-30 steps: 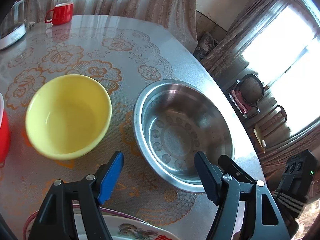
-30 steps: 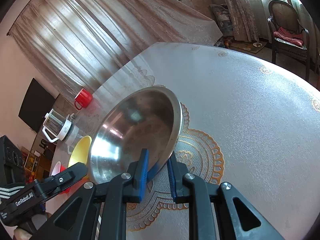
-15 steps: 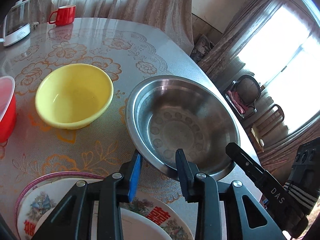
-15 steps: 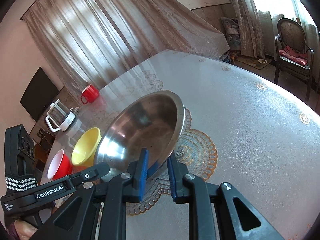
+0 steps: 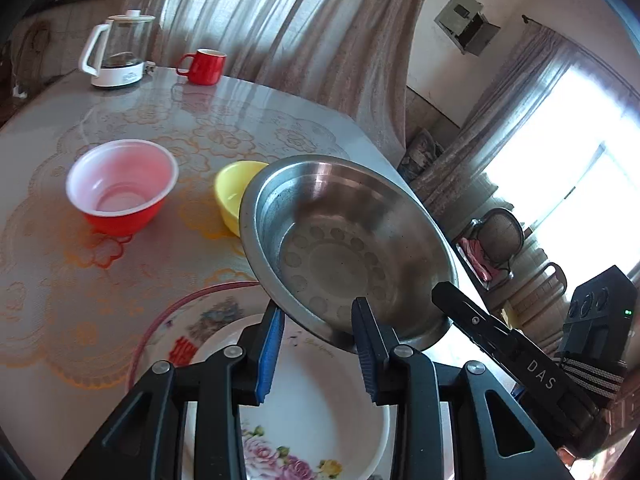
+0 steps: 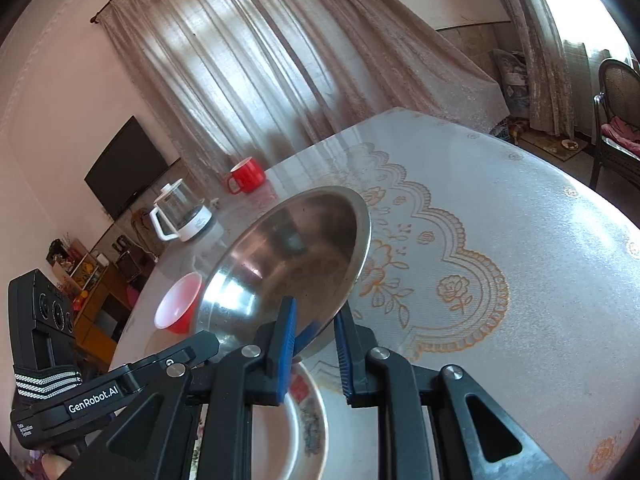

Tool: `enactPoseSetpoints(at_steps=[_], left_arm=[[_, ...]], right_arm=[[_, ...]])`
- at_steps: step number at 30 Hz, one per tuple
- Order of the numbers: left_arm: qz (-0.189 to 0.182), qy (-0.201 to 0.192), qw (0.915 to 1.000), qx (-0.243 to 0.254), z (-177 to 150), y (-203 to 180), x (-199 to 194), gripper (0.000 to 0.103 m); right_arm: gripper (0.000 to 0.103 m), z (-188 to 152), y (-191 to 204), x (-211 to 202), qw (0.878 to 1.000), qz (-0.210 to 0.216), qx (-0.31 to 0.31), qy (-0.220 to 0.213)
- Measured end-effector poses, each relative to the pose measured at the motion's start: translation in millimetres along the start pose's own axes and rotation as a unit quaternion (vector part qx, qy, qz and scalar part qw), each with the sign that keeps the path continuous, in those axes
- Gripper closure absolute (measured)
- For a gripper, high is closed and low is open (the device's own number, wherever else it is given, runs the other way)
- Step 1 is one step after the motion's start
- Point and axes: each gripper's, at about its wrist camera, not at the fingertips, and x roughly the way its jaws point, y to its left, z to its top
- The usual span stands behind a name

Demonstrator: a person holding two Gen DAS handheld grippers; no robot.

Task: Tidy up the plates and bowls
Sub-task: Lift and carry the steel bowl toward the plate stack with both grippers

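Both grippers: left (image 5: 316, 334) and right (image 6: 316, 334) clamp steel bowl (image 5: 344, 248) rim
Bowl: tilted, above plates (image 5: 320, 412)

- The left gripper (image 5: 318, 334) rises from the bottom centre of its own view, fingers nearly closed, pinching the near rim of the steel bowl (image 5: 344, 240).
- The right gripper (image 6: 316, 338) rises from the bottom centre of its view, clamped on the same rim.
- Each gripper's body shows at the lower edge of the other's view.
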Motion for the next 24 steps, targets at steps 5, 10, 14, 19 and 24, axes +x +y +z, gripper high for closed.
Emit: enactPoseSetpoints(at_steps=[5,10,14,19,24], left_arm=[[0.038,-0.034,0.9983,-0.03,-15,45,-44,0.068],[0.077,-0.052,0.9934,-0.067,-40,92,-83,0.068],[0.103,-0.06,0.9886,-0.092,-62,124,-107,0.068],[0.13,-0.056,0.9817,-0.127,-88,161,-124,0.067],[0.139,-0.052,0.9797,-0.135,-105,174,-130,0.067]], right_arm=[[0.085,-17,52,19,0.998,0.045,-0.032,0.028],[0.085,-42,103,43,0.992,0.088,-0.063,0.069],[0.085,-68,138,60,0.983,0.118,-0.087,0.108],[0.085,-96,170,79,0.972,0.139,-0.117,0.152],[0.084,-117,186,101,0.962,0.141,-0.139,0.189]])
